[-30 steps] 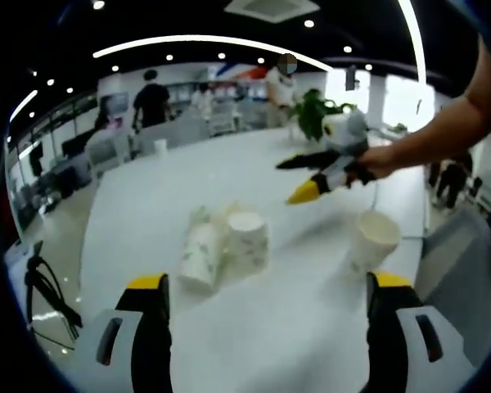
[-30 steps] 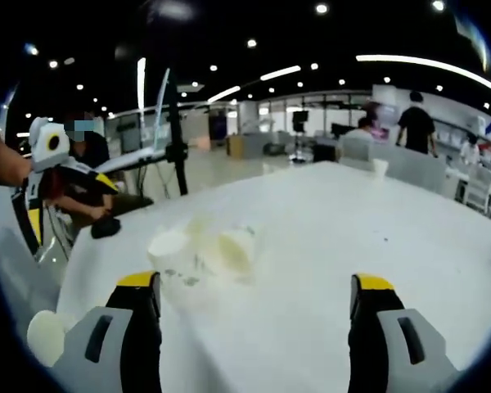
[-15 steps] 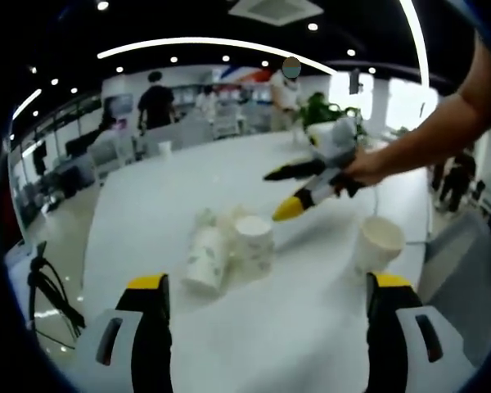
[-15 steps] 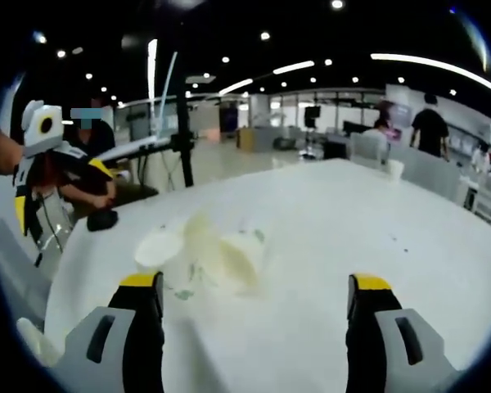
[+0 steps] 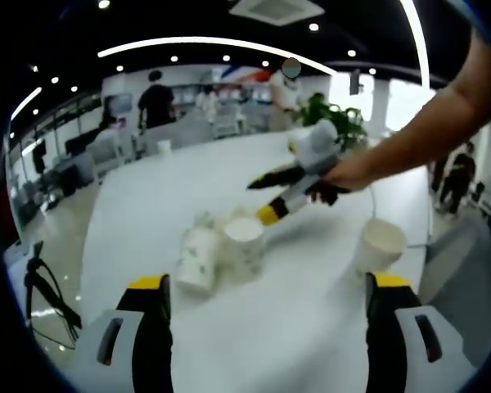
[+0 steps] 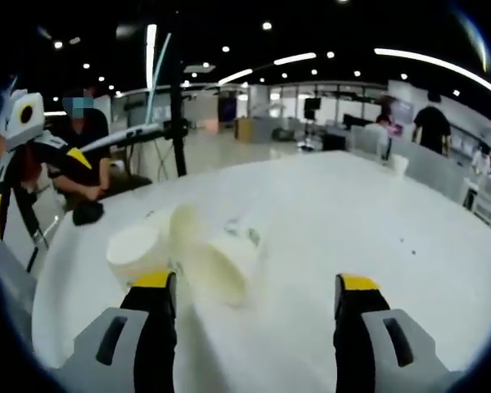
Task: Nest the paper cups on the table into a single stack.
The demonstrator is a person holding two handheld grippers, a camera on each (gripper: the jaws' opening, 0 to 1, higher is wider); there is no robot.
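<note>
In the left gripper view the right tongs point(image 5: 266, 196) have come down and inward over the last second, from well above the table point(image 5: 229, 344) to just beside a cluster of paper cups point(image 5: 225, 250) at the centre of that view. Their jaws are parted and hold nothing, the yellow tip almost at the rim of the upright cup point(image 5: 245, 246), with a cup lying on its side point(image 5: 196, 258) at 9 o'clock of it. A lone cup point(image 5: 378, 244) stands apart at 3 o'clock. The left tongs point(image 5: 266, 286) hover wide open and empty at 6 o'clock, short of the cluster. In the right gripper view the cups point(image 6: 192, 254) now loom larger and closer between the spread jaws of the right tongs point(image 6: 254, 291), though blurred, so whether a jaw touches one I cannot tell. Nothing looks nested yet; judging by this approach, the first pick is about to begin, probably on the nearest cup of the cluster.
</note>
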